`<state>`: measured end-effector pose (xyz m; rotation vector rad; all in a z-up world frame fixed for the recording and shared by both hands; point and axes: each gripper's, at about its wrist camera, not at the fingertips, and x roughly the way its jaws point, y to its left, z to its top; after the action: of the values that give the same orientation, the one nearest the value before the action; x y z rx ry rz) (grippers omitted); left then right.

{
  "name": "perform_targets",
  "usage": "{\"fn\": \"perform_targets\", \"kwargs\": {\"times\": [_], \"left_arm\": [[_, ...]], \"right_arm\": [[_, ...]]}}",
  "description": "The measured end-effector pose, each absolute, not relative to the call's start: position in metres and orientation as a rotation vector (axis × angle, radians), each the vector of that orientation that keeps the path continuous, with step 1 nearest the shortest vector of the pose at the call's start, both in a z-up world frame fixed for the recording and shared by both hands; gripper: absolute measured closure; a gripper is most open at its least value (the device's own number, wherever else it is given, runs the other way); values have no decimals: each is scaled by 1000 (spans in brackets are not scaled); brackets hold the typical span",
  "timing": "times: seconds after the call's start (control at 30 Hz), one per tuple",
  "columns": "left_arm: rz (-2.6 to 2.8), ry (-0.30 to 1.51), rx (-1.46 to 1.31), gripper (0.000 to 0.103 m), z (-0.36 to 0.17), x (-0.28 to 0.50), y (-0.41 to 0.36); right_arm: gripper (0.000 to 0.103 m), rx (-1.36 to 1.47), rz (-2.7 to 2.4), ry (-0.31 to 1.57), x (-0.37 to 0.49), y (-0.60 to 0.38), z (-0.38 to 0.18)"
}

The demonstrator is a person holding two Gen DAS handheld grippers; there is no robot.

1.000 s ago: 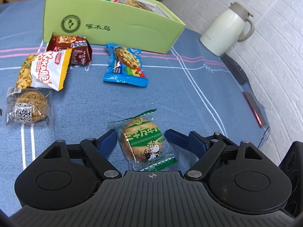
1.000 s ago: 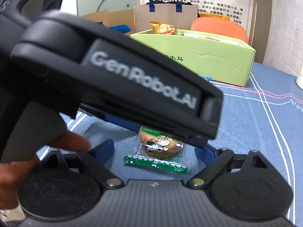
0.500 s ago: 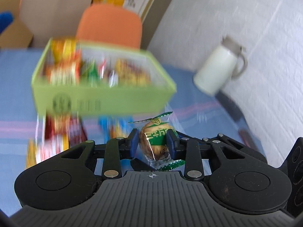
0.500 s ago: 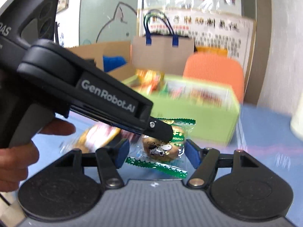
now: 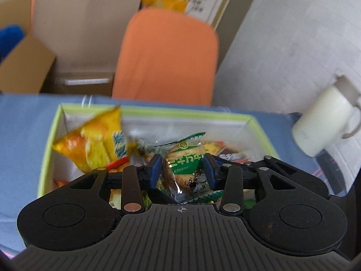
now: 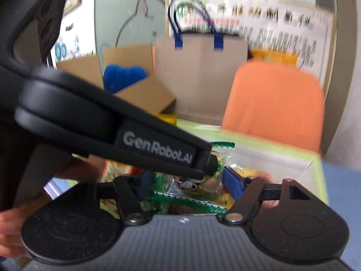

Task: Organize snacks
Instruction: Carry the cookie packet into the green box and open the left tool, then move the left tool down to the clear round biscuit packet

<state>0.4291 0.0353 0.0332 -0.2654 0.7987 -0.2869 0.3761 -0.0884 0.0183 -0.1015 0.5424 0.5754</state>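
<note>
Desk (image 5: pixel 20 122): covered in blue cloth; carries the green box and, at its right edge, a cream jug.
Orange chair (image 5: pixel 167 56): stands behind the desk, directly beyond the box.
Green box (image 5: pixel 48 140): open-topped, white inside, holding mixed snack packets; a yellow-orange packet (image 5: pixel 92 142) leans against its left inner wall.
Cream jug (image 5: pixel 325 126): beside the box on the right, apart from it.
Left hand-held gripper (image 5: pixel 182 171): closed on the biscuit packet, one blue pad on each side, held above the open box.
Right hand-held gripper (image 6: pixel 187 183): blue pads spread wide on either side of the packet without touching it; gripping nothing.
Biscuit packet (image 5: pixel 187 169): green and clear wrapper with cow print, round biscuit inside; upright between the left pads, over the box contents.
</note>
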Motion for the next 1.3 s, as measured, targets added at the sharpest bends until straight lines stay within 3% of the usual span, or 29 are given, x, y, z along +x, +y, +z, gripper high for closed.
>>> {"fn": "perform_targets", "kwargs": {"times": [0.1, 0.13, 0.27, 0.47, 0.53, 0.6, 0.83, 1.07, 1.3], "left_arm": [[-326, 783, -324, 80, 31, 431, 45], [-333, 770, -333, 75, 34, 429, 46], [-332, 680, -335, 43, 60, 403, 53], [-337, 604, -302, 30, 78, 328, 61], [-341, 624, -313, 29, 67, 305, 61], [-313, 664, -310, 31, 53, 281, 59], [-176, 696, -332, 30, 15, 199, 98], [-64, 718, -493, 30, 7, 200, 177], [-27, 768, -430, 33, -11, 206, 190]], "right_arm": [[23, -87, 578, 523, 378, -94, 22], [13, -75, 571, 505, 373, -97, 27], [10, -50, 542, 413, 334, -113, 43], [10, 21, 497, 359, 258, -140, 41], [9, 74, 500, 426, 237, -145, 23], [0, 110, 482, 495, 216, -146, 1], [0, 107, 515, 578, 157, -123, -22], [0, 57, 631, 597, 175, -56, -23], [0, 24, 646, 677, 186, -17, -36]]}}
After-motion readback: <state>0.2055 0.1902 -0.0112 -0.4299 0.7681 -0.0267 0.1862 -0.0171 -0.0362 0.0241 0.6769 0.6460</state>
